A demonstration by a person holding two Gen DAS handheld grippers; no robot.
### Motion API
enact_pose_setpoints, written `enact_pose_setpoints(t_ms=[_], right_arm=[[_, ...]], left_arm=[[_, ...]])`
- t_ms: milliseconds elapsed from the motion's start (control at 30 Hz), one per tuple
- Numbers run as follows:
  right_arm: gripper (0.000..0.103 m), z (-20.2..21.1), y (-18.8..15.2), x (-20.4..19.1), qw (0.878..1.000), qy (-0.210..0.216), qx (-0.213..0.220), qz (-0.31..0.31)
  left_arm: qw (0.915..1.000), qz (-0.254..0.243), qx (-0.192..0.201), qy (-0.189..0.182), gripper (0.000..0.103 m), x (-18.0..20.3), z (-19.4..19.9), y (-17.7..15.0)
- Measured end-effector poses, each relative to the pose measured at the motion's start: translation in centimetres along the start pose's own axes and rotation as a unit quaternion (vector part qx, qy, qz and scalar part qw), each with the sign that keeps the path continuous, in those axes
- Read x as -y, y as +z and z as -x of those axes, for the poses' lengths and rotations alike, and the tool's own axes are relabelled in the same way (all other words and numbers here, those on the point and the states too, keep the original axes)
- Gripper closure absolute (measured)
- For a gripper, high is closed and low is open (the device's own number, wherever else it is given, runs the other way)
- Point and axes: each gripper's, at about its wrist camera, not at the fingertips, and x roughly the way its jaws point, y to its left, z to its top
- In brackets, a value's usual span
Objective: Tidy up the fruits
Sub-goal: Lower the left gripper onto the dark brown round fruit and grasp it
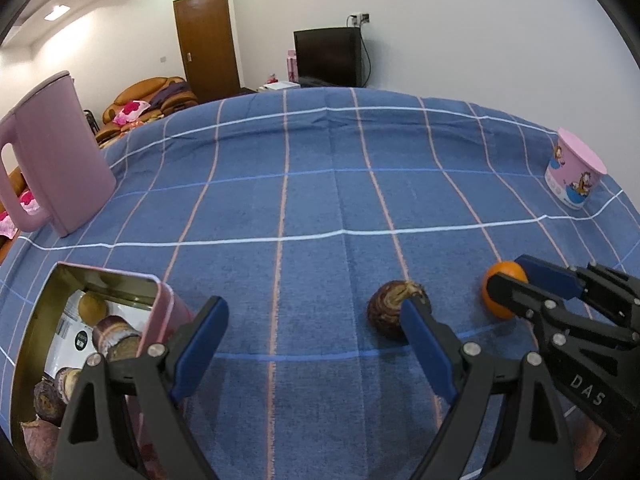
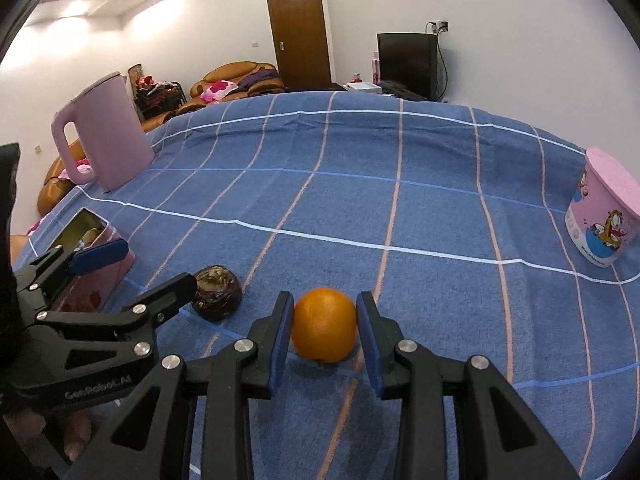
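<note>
An orange (image 2: 324,325) lies on the blue checked tablecloth (image 2: 400,220), between the fingers of my right gripper (image 2: 325,338), which touch or nearly touch its sides. The orange also shows in the left wrist view (image 1: 502,294), with the right gripper (image 1: 510,280) around it. A dark brown round fruit (image 1: 394,308) lies on the cloth just behind the right fingertip of my left gripper (image 1: 316,344), which is open wide and empty. The brown fruit (image 2: 218,292) lies left of the orange. A pink tin box (image 1: 160,320) at the left holds several brown fruits.
A pink kettle (image 1: 60,156) stands at the far left of the table. A pink cartoon cup (image 1: 574,172) stands upside down at the far right. A sofa, a door and a black monitor are beyond the table's far edge.
</note>
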Motion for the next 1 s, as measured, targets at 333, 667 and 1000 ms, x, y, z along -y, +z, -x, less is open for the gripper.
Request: enact_pose_setpoints(t_ms=[333, 667, 1000], right_arm=[[0.067, 0.1, -0.2, 0.5, 1.000, 0.017, -0.007, -0.014], [0.067, 0.9, -0.3, 0.5, 1.000, -0.012, 0.013, -0.022], [0.067, 1.5, -0.3, 0.9, 0.998, -0.031, 0.033, -0.034]], left_arm=[[1.0000, -0.006, 0.004, -0.006, 0.013, 0.3, 0.1, 0.0], [0.9998, -0.012, 0.003, -0.016, 0.013, 1.1, -0.1, 0.3], [0.9984, -0.031, -0.019, -0.044, 0.028, 2.3, -1.4, 0.4]])
